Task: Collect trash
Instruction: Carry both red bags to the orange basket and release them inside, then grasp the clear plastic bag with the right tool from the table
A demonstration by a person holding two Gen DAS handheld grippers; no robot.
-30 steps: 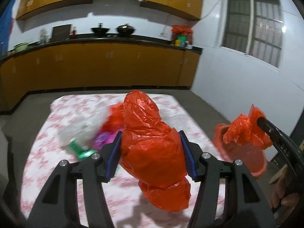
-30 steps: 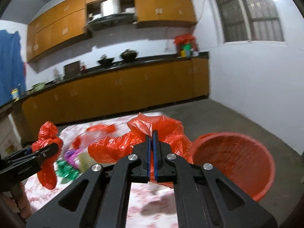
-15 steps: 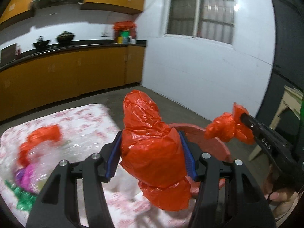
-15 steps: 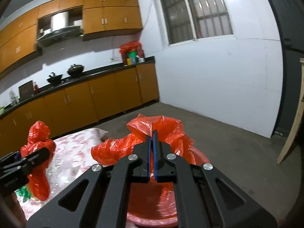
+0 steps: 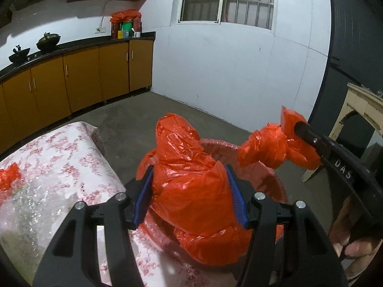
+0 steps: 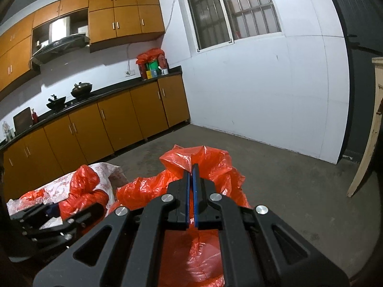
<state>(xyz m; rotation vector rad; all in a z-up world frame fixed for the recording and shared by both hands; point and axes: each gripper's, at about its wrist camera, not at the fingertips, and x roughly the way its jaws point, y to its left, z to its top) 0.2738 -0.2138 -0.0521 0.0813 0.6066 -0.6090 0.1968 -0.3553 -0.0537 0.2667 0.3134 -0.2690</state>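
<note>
Orange kitchen cabinets (image 5: 79, 76) and a concrete floor lay behind. Left tongs (image 5: 189, 191) gripped a puffy red plastic bag (image 5: 189, 179) above the red basket (image 5: 270, 174); right tongs (image 6: 191, 191) pinched another red bag (image 6: 210, 169) nearly flat. Both looked light, soft and slippery, best grasped at bunched folds beside the floral-clothed counter (image 5: 59, 157).

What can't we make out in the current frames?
- Bin inside: left view, hidden by the bag in the left claw.
- Bin in right view: mostly covered by the right claw and its bag.
- Bag contents: opaque plastic.
- Table trash: cut off at left edge, blurred.
</note>
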